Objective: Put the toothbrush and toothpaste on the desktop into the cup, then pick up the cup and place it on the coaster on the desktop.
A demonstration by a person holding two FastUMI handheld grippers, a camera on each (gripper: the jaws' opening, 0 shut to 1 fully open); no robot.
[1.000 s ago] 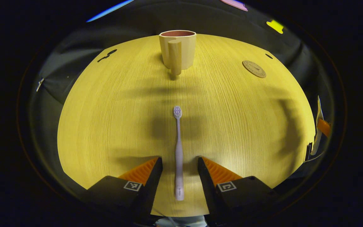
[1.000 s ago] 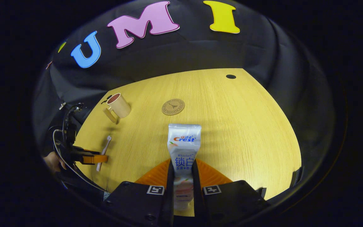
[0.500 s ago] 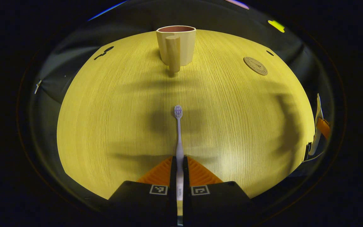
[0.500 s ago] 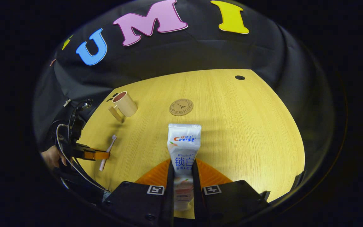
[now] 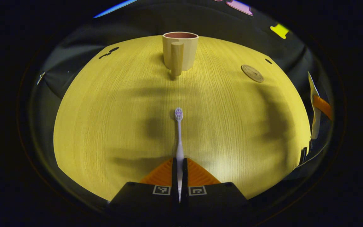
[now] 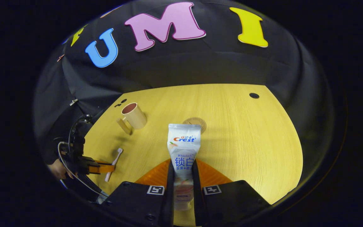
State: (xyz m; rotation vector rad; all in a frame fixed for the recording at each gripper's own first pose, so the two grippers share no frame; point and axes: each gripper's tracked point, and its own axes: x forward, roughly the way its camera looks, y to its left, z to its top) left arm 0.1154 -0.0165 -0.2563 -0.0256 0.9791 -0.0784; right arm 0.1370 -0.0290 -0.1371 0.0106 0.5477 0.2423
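In the left gripper view my left gripper (image 5: 179, 164) is shut on the handle of a pale lilac toothbrush (image 5: 179, 132), whose head points away toward the beige cup (image 5: 180, 50). The cup stands upright at the far side of the wooden table, handle facing me. A round coaster (image 5: 252, 73) lies to its right. In the right gripper view my right gripper (image 6: 182, 167) is shut on a white toothpaste tube (image 6: 183, 148), held above the table. Its flat end covers part of the coaster (image 6: 197, 121). The cup (image 6: 133, 116), toothbrush (image 6: 114, 160) and left gripper (image 6: 98, 167) sit at left.
The yellow wooden table (image 6: 232, 142) has a small dark hole (image 6: 254, 95) near its far right corner and black marks (image 5: 109, 52) near the far left. Black cloth walls close in behind the table. A hand (image 6: 57, 170) holds the left gripper at the table's left edge.
The left gripper closed on the toothbrush handle and lifted it slightly. The right gripper, holding the toothpaste, rose and tilted, so the coaster now sits behind the tube's end.
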